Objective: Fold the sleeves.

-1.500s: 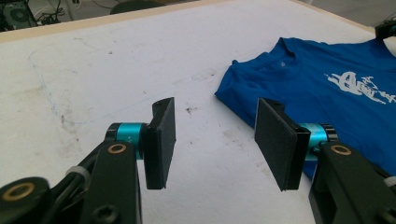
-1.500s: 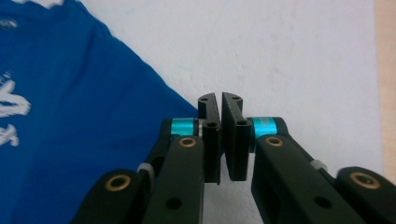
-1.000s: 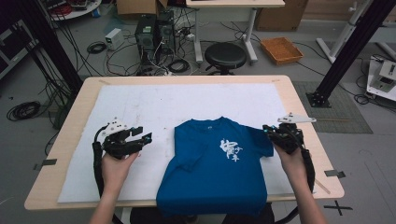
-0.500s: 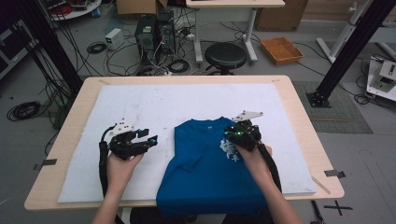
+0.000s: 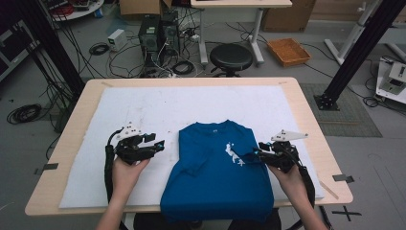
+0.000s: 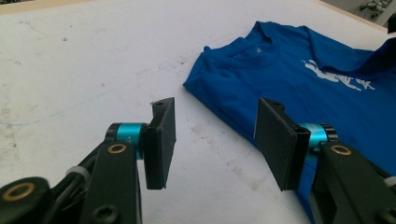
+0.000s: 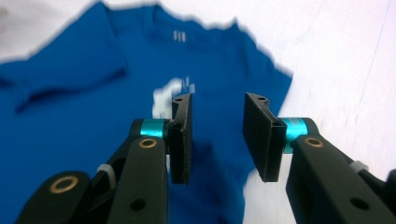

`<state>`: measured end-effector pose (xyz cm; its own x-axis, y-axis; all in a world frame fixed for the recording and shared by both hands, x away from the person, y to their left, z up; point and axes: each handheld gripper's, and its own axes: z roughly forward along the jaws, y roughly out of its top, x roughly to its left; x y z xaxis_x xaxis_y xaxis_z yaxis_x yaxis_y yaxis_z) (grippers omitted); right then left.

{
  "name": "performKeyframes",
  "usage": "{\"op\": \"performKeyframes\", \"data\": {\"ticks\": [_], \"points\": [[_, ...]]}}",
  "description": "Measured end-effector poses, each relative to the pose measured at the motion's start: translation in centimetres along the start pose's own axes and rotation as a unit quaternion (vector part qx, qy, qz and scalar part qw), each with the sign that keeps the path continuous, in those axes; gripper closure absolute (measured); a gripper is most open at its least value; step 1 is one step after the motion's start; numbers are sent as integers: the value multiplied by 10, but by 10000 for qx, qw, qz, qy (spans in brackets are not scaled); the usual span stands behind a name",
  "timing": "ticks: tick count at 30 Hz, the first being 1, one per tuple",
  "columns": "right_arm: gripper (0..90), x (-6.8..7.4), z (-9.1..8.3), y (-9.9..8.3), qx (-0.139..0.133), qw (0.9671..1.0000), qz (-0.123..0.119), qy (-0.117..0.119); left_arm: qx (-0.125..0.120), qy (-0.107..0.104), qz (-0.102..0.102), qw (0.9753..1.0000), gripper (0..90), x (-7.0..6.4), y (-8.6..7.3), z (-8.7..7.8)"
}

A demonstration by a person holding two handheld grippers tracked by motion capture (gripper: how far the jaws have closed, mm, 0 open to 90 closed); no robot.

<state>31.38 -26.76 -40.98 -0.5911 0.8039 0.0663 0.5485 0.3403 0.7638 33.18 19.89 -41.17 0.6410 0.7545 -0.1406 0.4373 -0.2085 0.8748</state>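
A blue T-shirt (image 5: 215, 177) with a white chest print lies face up on the white mat (image 5: 167, 105), its hem hanging over the table's near edge. Its left sleeve is folded in over the body, and the right sleeve looks tucked inward too. My left gripper (image 5: 158, 145) rests open on the mat just left of the shirt. In the left gripper view the gripper (image 6: 217, 121) holds nothing, with the shirt (image 6: 303, 79) to its right. My right gripper (image 5: 258, 152) sits at the shirt's right edge. In the blurred right gripper view, the open, empty gripper (image 7: 217, 126) hovers over the shirt (image 7: 93, 116).
The mat covers most of the wooden table (image 5: 191, 81), with bare white room behind the shirt and to both sides. On the floor beyond the table stand a black stool (image 5: 231, 57), computer towers (image 5: 155, 36) with cables, and an orange tray (image 5: 288, 50).
My right gripper swung left over the shirt's chest, then came back to the right edge, where it is open. The shirt's right side now lies narrower. My left gripper edged right toward the shirt.
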Motion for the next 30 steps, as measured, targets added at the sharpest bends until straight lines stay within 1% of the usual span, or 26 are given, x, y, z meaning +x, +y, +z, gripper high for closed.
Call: {"op": "performKeyframes", "data": {"ticks": [2, 3, 4, 6, 7, 8, 9, 10, 12, 13, 15, 16, 18, 20, 22, 23, 24, 25, 26, 27, 28, 29, 30], "points": [[793, 3, 3, -6, 176, 9998, -101, -81, 9, -26, 4, 10000, 484, -1, 0, 2], [793, 3, 3, -6, 176, 9998, -101, -81, 9, -26, 4, 10000, 484, -1, 0, 2], [886, 8, 5, -9, 278, 9993, -206, -122, 29, -15, 6, 10000, 484, -1, 0, 3], [890, 15, 6, -10, 275, 9990, -332, -107, 57, -32, 18, 10000, 484, -2, 0, 4], [890, 19, 6, -10, 247, 9989, -381, -95, 58, -39, 23, 10000, 484, -2, 0, 4], [890, 19, 6, -10, 247, 9989, -381, -95, 54, -37, 23, 10000, 484, -2, 0, 5], [890, 26, 5, -9, 162, 9988, -456, -14, 51, -36, 17, 10000, 484, -3, 0, 4], [890, 30, 4, -8, 155, 9988, -463, 14, 54, -44, 15, 10000, 484, -2, 0, 4], [889, 35, 5, -10, 192, 9986, -480, 88, 36, -42, 3, 10000, 484, -2, 0, 4], [889, 37, 5, -11, 183, 9986, -496, 85, 29, -32, -5, 10000, 484, -2, 0, 4], [884, 39, 4, -14, 284, 9980, -554, 84, 35, -37, 2, 10000, 484, -2, 0, 4], [871, 40, 2, -16, 345, 9977, -576, 31, 28, -37, -6, 10000, 484, -2, 0, 4], [805, 39, 1, -19, 477, 9969, -618, -68, 43, -43, 1, 10000, 484, -2, 0, 4], [720, 38, 0, -22, 546, 9967, -606, -48, 65, -46, 24, 10000, 483, -3, 0, 5], [708, 37, -3, -22, 450, 9971, -612, -12, 61, -50, 10, 10000, 483, -3, 0, 5], [708, 37, -3, -22, 450, 9971, -612, -12, 63, -41, 2, 10000, 483, -4, 1, 6], [708, 37, -4, -20, 392, 9974, -605, -17, 64, -38, 5, 10000, 483, -4, 1, 6], [708, 36, -2, -12, 266, 9977, -619, -64, 67, -40, 10, 10000, 483, -4, 1, 6], [708, 36, 1, -6, 234, 9978, -620, -75, 67, -48, 15, 10000, 483, -5, 1, 8], [708, 36, 1, -6, 234, 9978, -620, -75, 67, -48, 15, 10000, 482, -5, 1, 8], [708, 36, 5, 0, 241, 9976, -638, -76, 67, -66, 18, 10000, 482, -6, 1, 8], [708, 37, 18, 11, 287, 9975, -637, -57, 63, -74, 20, 10000, 482, -7, 2, 9], [708, 37, 18, 11, 287, 9975, -637, -57, 63, -74, 20, 10000, 482, -7, 2, 9]]}}
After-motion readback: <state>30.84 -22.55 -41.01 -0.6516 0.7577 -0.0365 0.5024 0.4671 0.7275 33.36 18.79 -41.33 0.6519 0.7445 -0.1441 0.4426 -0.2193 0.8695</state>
